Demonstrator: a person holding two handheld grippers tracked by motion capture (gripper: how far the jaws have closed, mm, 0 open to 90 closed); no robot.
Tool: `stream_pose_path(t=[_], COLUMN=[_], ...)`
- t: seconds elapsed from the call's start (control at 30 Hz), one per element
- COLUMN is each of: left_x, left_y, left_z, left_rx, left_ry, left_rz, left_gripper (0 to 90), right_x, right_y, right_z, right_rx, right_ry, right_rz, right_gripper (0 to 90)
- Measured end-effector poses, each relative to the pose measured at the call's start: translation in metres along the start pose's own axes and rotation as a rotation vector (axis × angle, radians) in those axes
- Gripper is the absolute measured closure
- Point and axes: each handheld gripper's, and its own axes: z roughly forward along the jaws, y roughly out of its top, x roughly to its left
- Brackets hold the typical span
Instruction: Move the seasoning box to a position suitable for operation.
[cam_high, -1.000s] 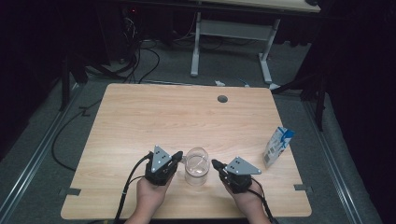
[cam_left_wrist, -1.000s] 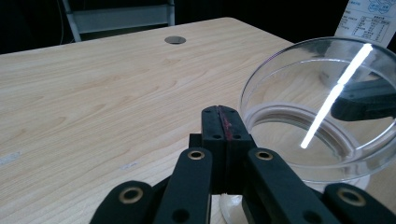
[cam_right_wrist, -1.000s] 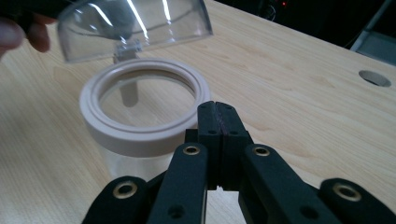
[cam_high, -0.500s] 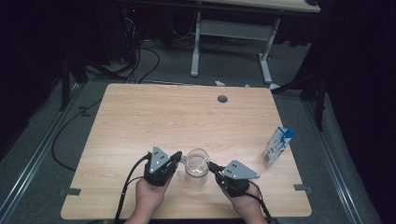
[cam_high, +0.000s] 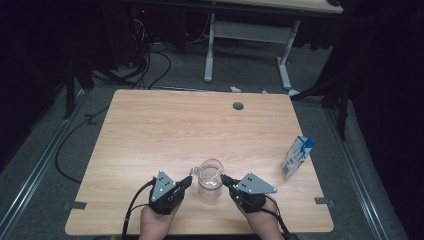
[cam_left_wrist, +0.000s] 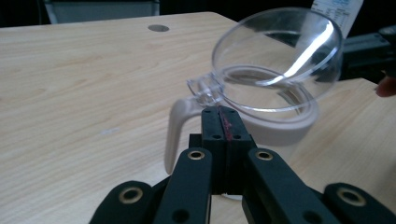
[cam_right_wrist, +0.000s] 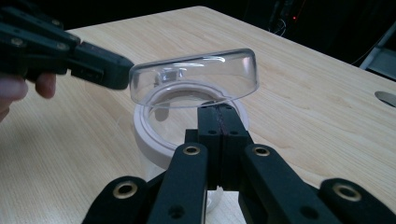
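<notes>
1. High view: the clear jug (cam_high: 210, 179) stands on the table (cam_high: 165, 130) near its front edge, between the two grippers. A second ago both grippers sat a little back from it; now the left gripper (cam_high: 187, 181) has come in against the jug's left side and the right gripper (cam_high: 225, 180) against its right. The milk carton (cam_high: 296, 157) stands well to the right of the jug, untouched.

2. Left gripper view: the jaws are pressed fully together with nothing between them, their tip just beside the hinge tab (cam_left_wrist: 205, 88) of the jug's clear lid (cam_left_wrist: 280, 49). The lid is tilted up, half open, above the white collar (cam_left_wrist: 280, 128). The handle (cam_left_wrist: 180, 128) hangs left of the jaws.

3. Right gripper view: these jaws are also closed flat and empty, their tip at the collar's rim (cam_right_wrist: 154, 140), under the raised lid (cam_right_wrist: 196, 79).

4. Judgement: the lid is being flipped open by pushing, not gripping; the right gripper seems to steady the jug.
</notes>
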Motion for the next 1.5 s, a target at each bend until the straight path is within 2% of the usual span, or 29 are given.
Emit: stream_pose_path(t=[0.13,0.3,0.63,0.77,1.0,1.5], left_x=[-0.009,-0.017,-0.024,-0.024,-0.024,-0.018], left_y=[-0.001,-0.002,0.0,0.0,0.001,0.003], left_z=[0.003,0.005,0.01,0.01,0.009,0.004], left_rx=[0.005,0.004,-0.006,-0.008,-0.021,-0.065], left_ry=[-0.023,-0.048,-0.064,-0.065,-0.064,-0.061], left_rz=[0.02,0.021,0.015,0.013,0.005,-0.032], left_gripper=[90.0,90.0,90.0,90.0,90.0,90.0], right_x=[0.001,0.002,0.002,0.001,-0.002,-0.001], right_y=[0.001,0.003,0.004,0.002,-0.005,-0.007], right_z=[-0.002,-0.005,-0.007,-0.004,0.006,0.008], right_rx=[-0.004,-0.014,-0.023,-0.019,0.008,0.001], right_ry=[-0.006,-0.01,0.0,0.008,0.035,0.035], right_rz=[0.003,-0.001,-0.001,0.005,0.047,0.036], right_gripper=[89.8,89.8,89.8,89.7,89.6,89.7])
